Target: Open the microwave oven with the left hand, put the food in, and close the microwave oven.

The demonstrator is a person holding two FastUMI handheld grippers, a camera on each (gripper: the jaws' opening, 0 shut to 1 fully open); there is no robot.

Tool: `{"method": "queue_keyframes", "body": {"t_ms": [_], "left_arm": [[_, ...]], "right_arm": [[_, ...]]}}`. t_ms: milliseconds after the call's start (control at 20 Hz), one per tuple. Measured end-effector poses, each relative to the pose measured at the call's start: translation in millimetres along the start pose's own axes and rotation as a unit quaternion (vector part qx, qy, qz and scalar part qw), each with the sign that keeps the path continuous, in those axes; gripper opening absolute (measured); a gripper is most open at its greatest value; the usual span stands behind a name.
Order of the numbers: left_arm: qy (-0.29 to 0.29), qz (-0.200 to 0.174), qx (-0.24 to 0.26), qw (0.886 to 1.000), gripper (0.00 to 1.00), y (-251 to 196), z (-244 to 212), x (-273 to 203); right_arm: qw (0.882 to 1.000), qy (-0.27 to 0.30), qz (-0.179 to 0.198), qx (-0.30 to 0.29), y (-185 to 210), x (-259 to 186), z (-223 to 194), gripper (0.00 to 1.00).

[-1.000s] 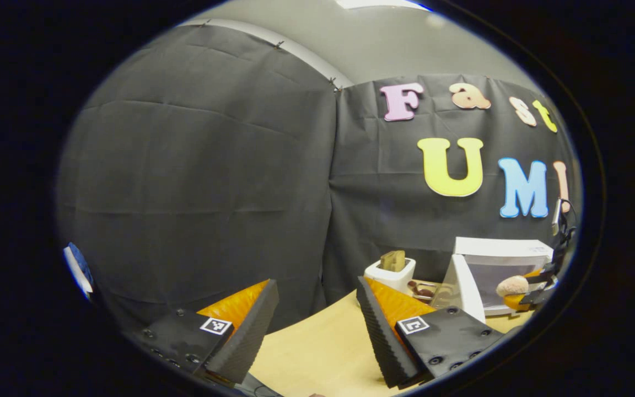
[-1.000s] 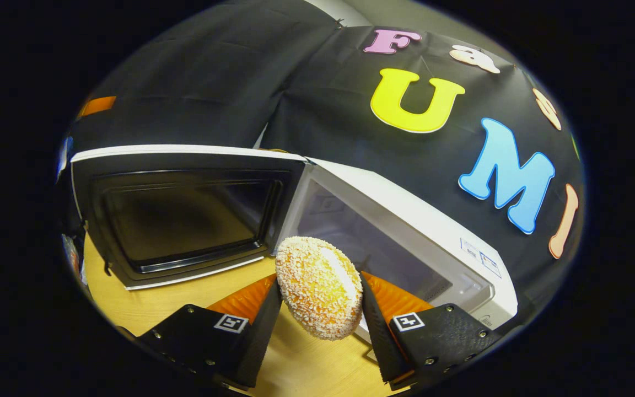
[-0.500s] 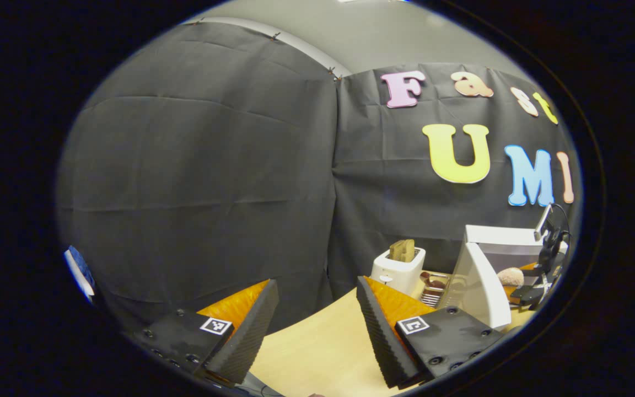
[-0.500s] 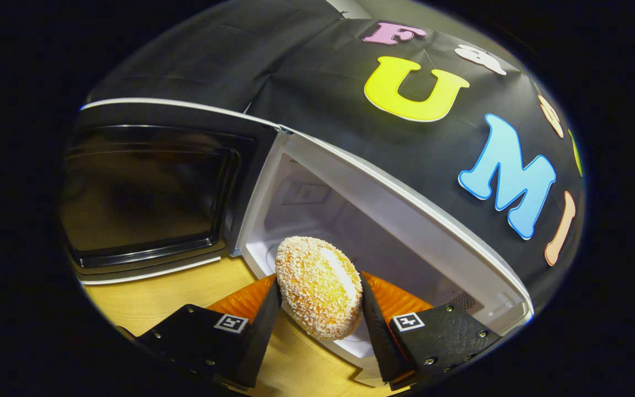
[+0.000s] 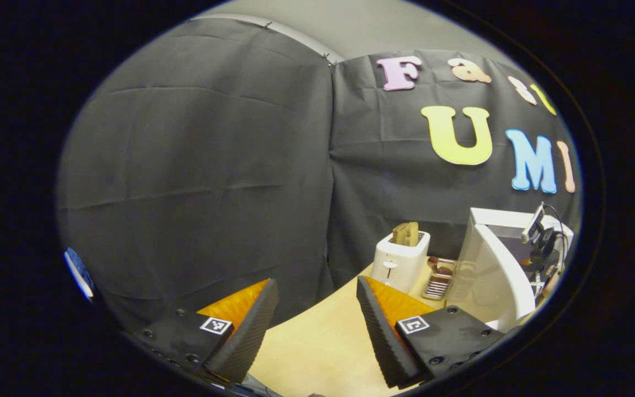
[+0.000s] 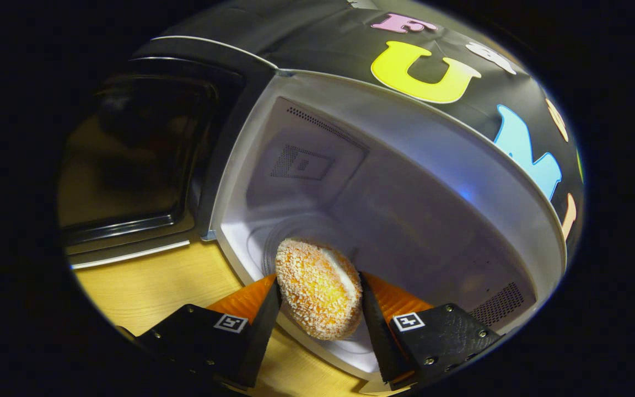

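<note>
Task status: the microwave oven [image 6: 405,182] stands with its door [image 6: 141,154] swung fully open toward 9 o'clock in the right gripper view, so the opening step is judged complete; placing the food and closing the door remain. The cavity mouth faces the camera, and the turntable [image 6: 295,237] lies at 12 o'clock from the food. The right gripper [image 6: 317,309] is clamped on the crumb-coated bun [image 6: 317,286], one finger pressing each flat side, holding it at the cavity threshold, not yet set down. The bun stands on edge; its long axis runs from 11 o'clock to 5 o'clock. The left gripper [image 5: 317,320] hangs with its jaws spread and empty over the wooden table [image 5: 317,347], the toaster [image 5: 400,259] at 1 o'clock.
</note>
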State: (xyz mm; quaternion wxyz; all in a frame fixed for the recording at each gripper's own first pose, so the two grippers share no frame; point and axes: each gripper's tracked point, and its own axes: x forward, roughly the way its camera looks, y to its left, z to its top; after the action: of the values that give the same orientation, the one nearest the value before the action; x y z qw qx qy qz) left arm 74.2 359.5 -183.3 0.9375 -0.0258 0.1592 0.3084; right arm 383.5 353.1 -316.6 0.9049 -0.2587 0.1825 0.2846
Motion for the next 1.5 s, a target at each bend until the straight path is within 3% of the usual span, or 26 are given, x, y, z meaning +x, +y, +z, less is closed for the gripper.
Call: {"method": "queue_keyframes", "body": {"t_ms": [50,100,300,500,650,700,1100,1300,1350,1500], "left_arm": [[0.001,-0.002,0.001,1.0,0.97,-1.8,-0.6,1.2],[0.002,-0.003,0.003,1.0,0.93,-2.6,-1.1,1.8],[0.009,-0.014,0.004,1.0,0.93,-14.6,-8.5,6.4],[0.014,-0.031,0.001,0.999,0.93,-28.4,-19.8,9.2],[0.022,-0.049,0.007,0.999,0.97,-41.3,-32.3,9.0],[0.024,-0.057,0.011,0.998,0.89,-45.7,-36.3,7.9],[0.046,-0.12,0.031,0.991,0.93,-87.0,-72.6,-3.5],[0.055,-0.159,0.03,0.985,0.7,-108.9,-84.2,-16.3],[0.055,-0.161,0.034,0.985,0.5,-112.0,-84.4,-18.1],[0.059,-0.177,0.029,0.982,0.11,-129.2,-88.5,-31.1]], "right_arm": [[1.0,0.002,-0.001,0.003,0.1,3.0,-2.3,0.83],[1.0,0.003,-0.002,0.004,-0.3,3.8,-2.0,0.83],[1.0,-0.008,-0.014,0.001,-7.3,-3.9,7.8,0.86],[0.999,-0.023,-0.007,0.035,-7.6,-19.5,26.1,0.86],[0.997,-0.043,-0.004,0.057,-9.9,-44.3,45.1,0.86],[0.997,-0.051,-0.003,0.065,-10.1,-55.1,51.4,0.86],[0.987,-0.115,-0.012,0.108,-32.2,-141.8,90.7,0.86],[0.985,-0.129,-0.023,0.116,-44.5,-180.0,91.7,0.86],[0.984,-0.13,-0.024,0.119,-47.2,-187.8,90.5,0.86],[0.984,-0.132,-0.027,0.119,-54.1,-210.4,84.7,0.86]]}}
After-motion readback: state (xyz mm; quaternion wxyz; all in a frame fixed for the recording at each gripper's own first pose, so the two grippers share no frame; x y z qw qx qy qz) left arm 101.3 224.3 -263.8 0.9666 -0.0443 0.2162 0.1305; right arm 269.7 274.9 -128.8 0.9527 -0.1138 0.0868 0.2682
